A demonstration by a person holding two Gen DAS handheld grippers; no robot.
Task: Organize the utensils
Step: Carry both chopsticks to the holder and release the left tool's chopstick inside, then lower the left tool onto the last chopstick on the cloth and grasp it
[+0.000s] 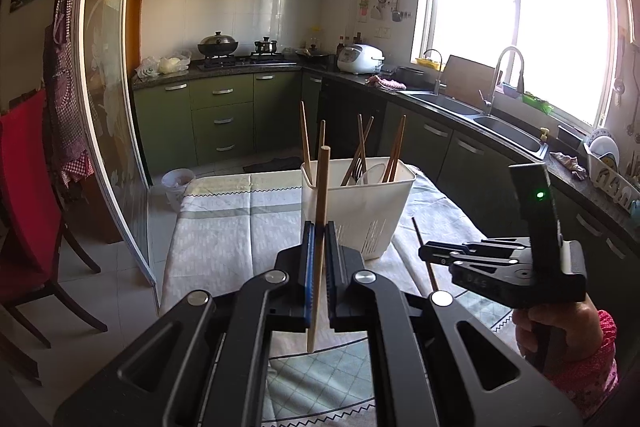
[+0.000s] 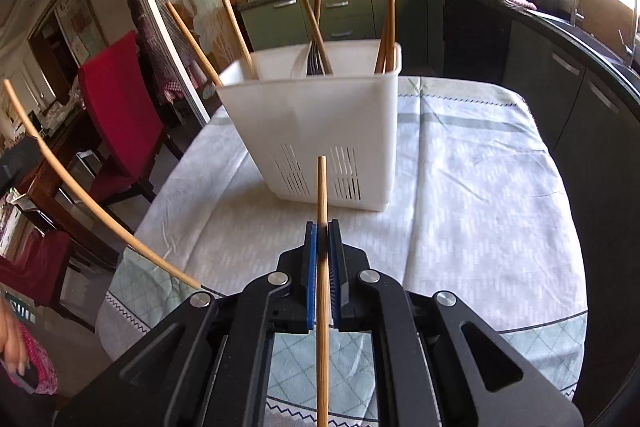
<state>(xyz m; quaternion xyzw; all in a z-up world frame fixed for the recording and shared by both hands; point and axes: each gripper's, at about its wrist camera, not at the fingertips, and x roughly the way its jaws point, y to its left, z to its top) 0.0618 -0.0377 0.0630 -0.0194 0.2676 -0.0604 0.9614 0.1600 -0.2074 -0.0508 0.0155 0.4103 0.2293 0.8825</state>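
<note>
A white plastic utensil basket (image 1: 360,203) (image 2: 320,131) stands on the cloth-covered table and holds several wooden chopsticks and a white spoon. My left gripper (image 1: 320,231) is shut on a wooden chopstick (image 1: 320,247), held upright just before the basket. My right gripper (image 2: 322,231) is shut on another wooden chopstick (image 2: 322,267), pointing at the basket's near wall. The right gripper (image 1: 436,253) shows in the left wrist view, low over the table right of the basket. The left chopstick (image 2: 80,187) shows at the left of the right wrist view.
The table (image 2: 480,187) has a pale patterned cloth. A red chair (image 1: 28,195) stands to the left. Green kitchen cabinets, a stove and a sink counter (image 1: 460,103) run behind and to the right. A small bin (image 1: 178,183) sits on the floor.
</note>
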